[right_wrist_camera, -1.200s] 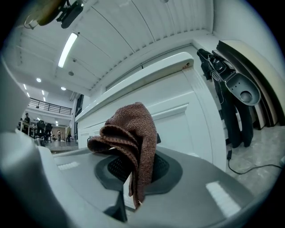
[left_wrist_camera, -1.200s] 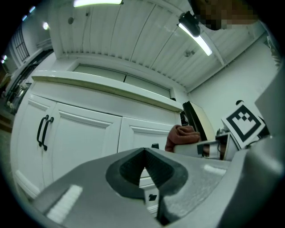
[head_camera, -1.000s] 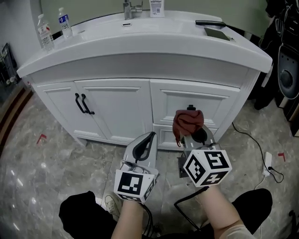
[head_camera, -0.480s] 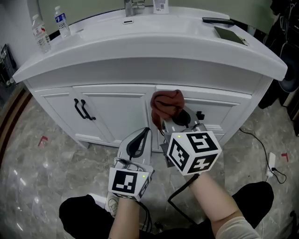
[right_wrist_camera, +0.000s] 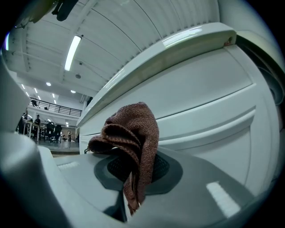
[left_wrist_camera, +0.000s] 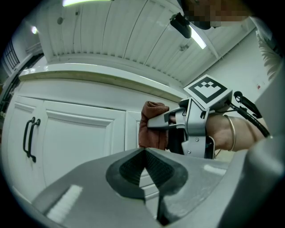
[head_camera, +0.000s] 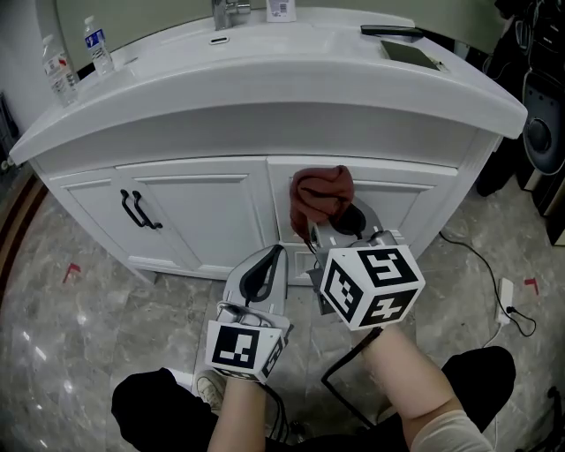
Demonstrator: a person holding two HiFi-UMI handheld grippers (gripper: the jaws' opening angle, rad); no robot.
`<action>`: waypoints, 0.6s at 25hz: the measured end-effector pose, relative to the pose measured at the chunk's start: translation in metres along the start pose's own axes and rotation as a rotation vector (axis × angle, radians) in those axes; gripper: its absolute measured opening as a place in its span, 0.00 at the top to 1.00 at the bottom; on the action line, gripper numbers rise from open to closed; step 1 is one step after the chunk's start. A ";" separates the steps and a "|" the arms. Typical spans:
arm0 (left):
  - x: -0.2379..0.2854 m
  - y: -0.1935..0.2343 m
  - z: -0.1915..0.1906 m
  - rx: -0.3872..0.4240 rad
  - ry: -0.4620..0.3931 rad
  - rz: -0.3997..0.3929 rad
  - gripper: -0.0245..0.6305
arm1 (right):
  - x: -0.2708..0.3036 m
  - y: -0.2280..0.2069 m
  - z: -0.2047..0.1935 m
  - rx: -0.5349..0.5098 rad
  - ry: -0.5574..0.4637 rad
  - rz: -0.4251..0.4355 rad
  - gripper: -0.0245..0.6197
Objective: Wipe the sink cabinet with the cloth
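**Brown cloth held tight in the right claw**

The right claw (right_wrist_camera: 133, 171) is squeezed shut on a brown cloth (right_wrist_camera: 133, 129). The cloth sticks up from the jaws in a crumpled lump. One thin end hangs down between them.

The left claw (left_wrist_camera: 144, 153) is closed too, with nothing in it. It sits low, just beside the right claw, and it points at the same place.

The cloth is right up at the front of the white cabinet (head_camera: 203, 207). It is at the top of a drawer, a bit right of the middle, just under the edge of the counter (head_camera: 265, 84). I cannot tell if it touches the front.

To the left are two doors with black handles (head_camera: 137, 210). On the counter, two bottles (head_camera: 95, 42) stand at the far left. A tap (head_camera: 225, 11) is at the back.

The floor (head_camera: 62, 353) is grey stone. A white cord (head_camera: 505, 300) lies on it at the right.
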State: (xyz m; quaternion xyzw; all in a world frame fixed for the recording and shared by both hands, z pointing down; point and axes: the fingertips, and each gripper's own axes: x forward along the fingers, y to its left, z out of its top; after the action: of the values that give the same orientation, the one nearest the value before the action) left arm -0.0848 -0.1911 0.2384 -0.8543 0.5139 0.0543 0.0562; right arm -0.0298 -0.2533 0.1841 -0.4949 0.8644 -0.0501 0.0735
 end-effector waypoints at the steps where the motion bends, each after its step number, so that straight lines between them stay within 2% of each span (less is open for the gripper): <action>1: 0.001 -0.005 -0.001 -0.001 0.002 -0.010 0.96 | -0.003 -0.005 0.001 -0.001 0.000 -0.010 0.84; 9: 0.007 -0.035 -0.003 0.014 0.015 -0.060 0.96 | -0.033 -0.045 0.011 0.014 -0.003 -0.079 0.84; 15: 0.015 -0.051 -0.007 -0.017 0.013 -0.074 0.96 | -0.057 -0.081 0.021 0.024 -0.008 -0.138 0.83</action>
State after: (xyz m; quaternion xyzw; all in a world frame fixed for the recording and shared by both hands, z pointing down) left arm -0.0325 -0.1811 0.2449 -0.8735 0.4817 0.0509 0.0475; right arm 0.0713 -0.2453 0.1812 -0.5528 0.8272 -0.0632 0.0793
